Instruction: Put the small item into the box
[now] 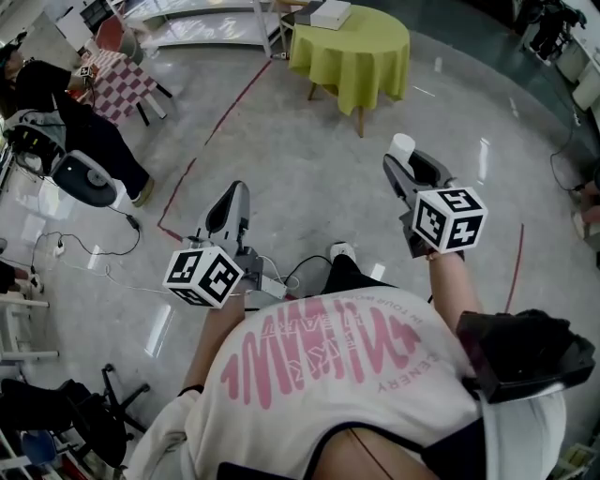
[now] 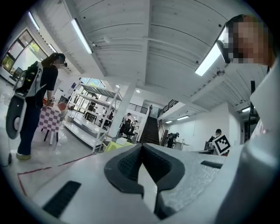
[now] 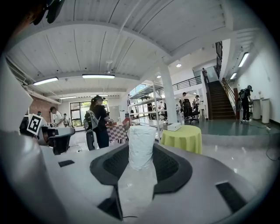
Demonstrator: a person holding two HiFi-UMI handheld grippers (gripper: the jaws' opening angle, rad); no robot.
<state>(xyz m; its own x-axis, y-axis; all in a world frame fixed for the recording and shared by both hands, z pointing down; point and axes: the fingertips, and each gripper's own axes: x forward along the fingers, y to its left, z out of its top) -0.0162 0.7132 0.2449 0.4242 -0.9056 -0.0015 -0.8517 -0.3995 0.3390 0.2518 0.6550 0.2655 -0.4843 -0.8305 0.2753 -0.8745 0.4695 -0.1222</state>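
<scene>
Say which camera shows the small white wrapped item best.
The right gripper view: the small white wrapped item sits close-up, clamped in the right gripper. Head view shows only its tip; left gripper view, nothing.

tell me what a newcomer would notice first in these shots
The right gripper stands out, clamped on a small white item that sticks up from between its jaws. Ahead stands a round table in a yellow-green cloth, with a white box on it. The left gripper, at the head view's left, is shut and empty.
</scene>
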